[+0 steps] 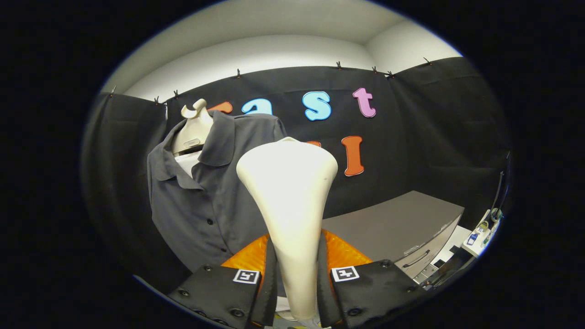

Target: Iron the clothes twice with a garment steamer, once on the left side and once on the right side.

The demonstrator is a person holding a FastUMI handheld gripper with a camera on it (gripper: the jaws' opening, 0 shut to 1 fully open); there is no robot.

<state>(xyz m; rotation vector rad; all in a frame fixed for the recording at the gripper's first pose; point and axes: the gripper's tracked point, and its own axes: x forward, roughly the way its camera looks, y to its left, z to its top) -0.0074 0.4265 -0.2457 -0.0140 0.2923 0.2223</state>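
The claw [296,278] is closed on the garment steamer [288,192], both fingers pressing the narrow neck of its cream body from either side, with the broad head flaring up above them. The shell looks hard, smooth and glossy, so it may slip or twist under a light squeeze; the waisted neck is the sensible place to hold it, since the flare above stops it sliding down. With the wide head riding high above the grip, it is probably top-heavy and will want to tip when swung. Just beyond the steamer, to its left, the grey shirt [210,192] hangs buttoned on a pale mannequin form [194,125]; its cloth is soft and will give under pressure. Farther right stands a grey worktop [393,224] with drawers.
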